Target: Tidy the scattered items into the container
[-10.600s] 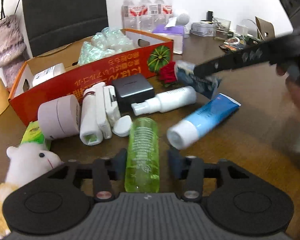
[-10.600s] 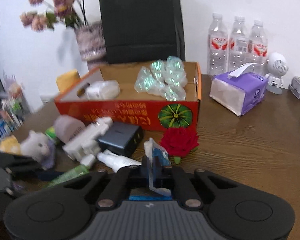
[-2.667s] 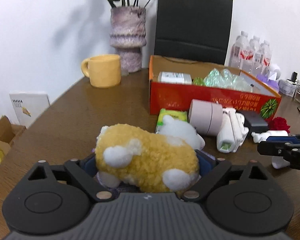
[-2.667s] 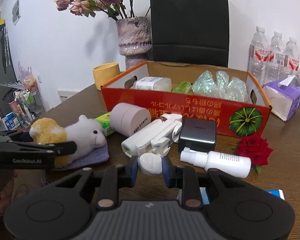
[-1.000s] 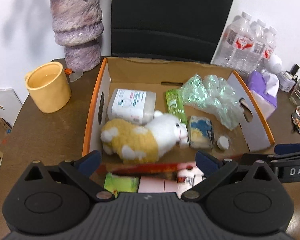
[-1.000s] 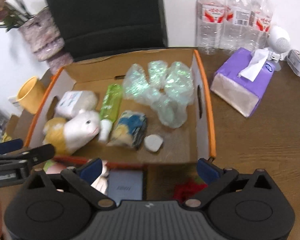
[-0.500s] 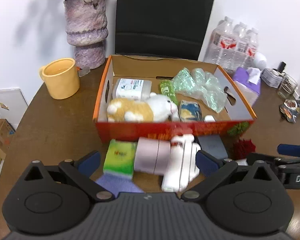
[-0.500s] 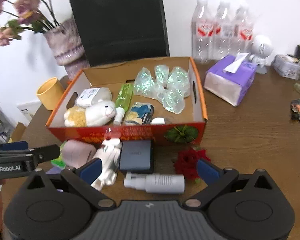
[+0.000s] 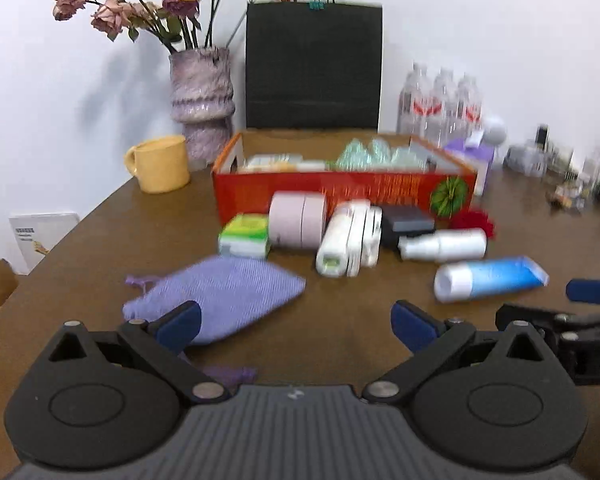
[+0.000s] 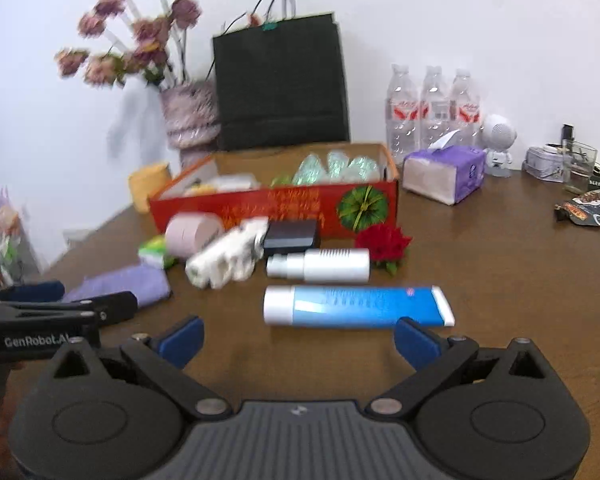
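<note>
Both grippers, left gripper [image 9: 294,322] and right gripper [image 10: 298,338], now hang released and empty, pulled back from the drop: blue tube [image 10: 358,306] just ahead of right, purple cloth [image 9: 220,298] by left, orange box [image 9: 340,188] beyond now holding the plush.

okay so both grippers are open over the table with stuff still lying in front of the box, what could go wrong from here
The blue tube lies on its side just ahead of the right gripper; a pinch off its middle could roll or squirt it away. The white spray bottle is round too and touches the red rose, so nudging it may drag the rose. The purple cloth is limp and may slip from the left gripper.
</note>
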Action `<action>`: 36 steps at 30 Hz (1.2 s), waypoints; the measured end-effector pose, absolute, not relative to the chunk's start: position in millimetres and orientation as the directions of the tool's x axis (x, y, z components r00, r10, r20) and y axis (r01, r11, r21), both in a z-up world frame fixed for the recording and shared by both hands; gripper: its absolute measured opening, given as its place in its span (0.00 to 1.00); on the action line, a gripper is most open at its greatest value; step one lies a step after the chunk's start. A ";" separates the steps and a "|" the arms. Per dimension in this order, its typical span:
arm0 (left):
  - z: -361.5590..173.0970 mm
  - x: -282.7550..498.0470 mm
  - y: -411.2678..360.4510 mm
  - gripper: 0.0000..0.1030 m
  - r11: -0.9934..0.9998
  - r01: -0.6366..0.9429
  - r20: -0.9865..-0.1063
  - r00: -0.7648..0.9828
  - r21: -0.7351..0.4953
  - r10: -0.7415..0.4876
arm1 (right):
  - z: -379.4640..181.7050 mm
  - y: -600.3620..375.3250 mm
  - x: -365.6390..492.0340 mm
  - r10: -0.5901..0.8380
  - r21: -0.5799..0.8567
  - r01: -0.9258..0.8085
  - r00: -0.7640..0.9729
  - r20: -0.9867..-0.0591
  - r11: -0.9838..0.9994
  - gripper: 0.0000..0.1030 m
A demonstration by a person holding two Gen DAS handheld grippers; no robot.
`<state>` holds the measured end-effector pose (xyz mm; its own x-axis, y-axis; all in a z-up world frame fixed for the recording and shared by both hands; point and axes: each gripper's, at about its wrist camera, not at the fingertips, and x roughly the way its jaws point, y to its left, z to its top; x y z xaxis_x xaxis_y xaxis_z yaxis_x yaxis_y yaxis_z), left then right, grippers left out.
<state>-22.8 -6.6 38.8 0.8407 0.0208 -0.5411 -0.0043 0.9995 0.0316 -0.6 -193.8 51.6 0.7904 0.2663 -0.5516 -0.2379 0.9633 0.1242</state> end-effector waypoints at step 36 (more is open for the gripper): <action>7.9 -30.4 -5.1 1.00 1.000 0.000 -0.645 0.764 0.015 0.010 | 21.4 -181.4 -4.8 0.159 0.020 -0.192 0.747 -0.645 0.981 1.00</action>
<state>-30.4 -5.1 7.9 0.7641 0.0099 -0.6450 -0.0005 0.9999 0.0147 -4.8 -181.4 21.4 0.7470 0.1595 -0.6454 -0.1918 0.9812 0.0204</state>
